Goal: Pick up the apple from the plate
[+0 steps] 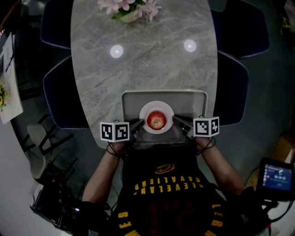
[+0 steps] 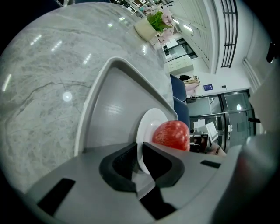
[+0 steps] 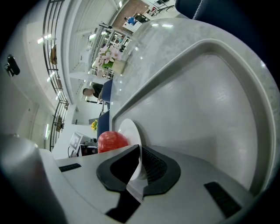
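A red apple (image 1: 156, 120) lies in the middle of a small white plate (image 1: 146, 109), which rests on a grey tray (image 1: 131, 99) at the table's near edge. My left gripper (image 1: 138, 125) is shut on the plate's left rim, and my right gripper (image 1: 178, 120) is shut on its right rim. In the left gripper view the plate (image 2: 148, 127) runs edge-on into the gripper (image 2: 139, 159), with the apple (image 2: 172, 134) just behind. The right gripper view shows the plate (image 3: 131, 131) pinched the same way in that gripper (image 3: 139, 165), the apple (image 3: 111, 141) to its left.
The tray sits on a grey marble table (image 1: 138, 60) with a pot of pink flowers (image 1: 130, 9) at the far end. Dark blue chairs (image 1: 57, 97) stand along both sides. A small screen (image 1: 276, 177) is at lower right.
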`<move>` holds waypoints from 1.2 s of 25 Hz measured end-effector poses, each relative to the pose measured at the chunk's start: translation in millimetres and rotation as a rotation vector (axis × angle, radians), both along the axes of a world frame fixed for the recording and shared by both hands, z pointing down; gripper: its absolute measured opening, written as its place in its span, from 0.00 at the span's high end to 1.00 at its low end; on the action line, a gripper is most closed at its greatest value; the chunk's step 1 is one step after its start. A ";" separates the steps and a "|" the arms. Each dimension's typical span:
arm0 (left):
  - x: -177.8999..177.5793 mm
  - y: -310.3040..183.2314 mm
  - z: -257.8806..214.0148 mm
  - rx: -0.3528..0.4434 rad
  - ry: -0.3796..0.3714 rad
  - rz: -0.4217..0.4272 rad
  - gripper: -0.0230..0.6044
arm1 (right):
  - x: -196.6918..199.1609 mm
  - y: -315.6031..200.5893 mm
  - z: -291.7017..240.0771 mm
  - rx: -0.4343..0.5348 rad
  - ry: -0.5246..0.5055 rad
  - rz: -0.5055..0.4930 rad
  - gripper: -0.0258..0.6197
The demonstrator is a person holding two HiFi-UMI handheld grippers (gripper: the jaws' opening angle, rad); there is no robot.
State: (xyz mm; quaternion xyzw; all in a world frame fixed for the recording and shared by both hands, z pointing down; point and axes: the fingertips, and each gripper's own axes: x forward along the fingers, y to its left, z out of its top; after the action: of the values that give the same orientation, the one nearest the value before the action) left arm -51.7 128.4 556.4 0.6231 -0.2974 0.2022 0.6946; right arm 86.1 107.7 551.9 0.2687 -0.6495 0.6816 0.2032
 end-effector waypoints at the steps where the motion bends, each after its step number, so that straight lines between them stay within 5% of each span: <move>1: 0.7 0.0 -1.2 0.000 0.001 -0.003 0.90 | 0.7 0.0 -0.4 0.000 0.001 -0.001 0.91; 30: -11.2 -103.9 -59.8 0.133 0.051 -0.015 0.91 | -14.2 -97.6 -58.9 0.139 -0.125 -0.001 0.92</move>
State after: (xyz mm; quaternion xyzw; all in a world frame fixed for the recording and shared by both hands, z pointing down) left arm -62.9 24.5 496.6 0.6705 -0.2970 0.1610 0.6605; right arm 71.9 10.1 492.9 0.2386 -0.7068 0.6503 0.1435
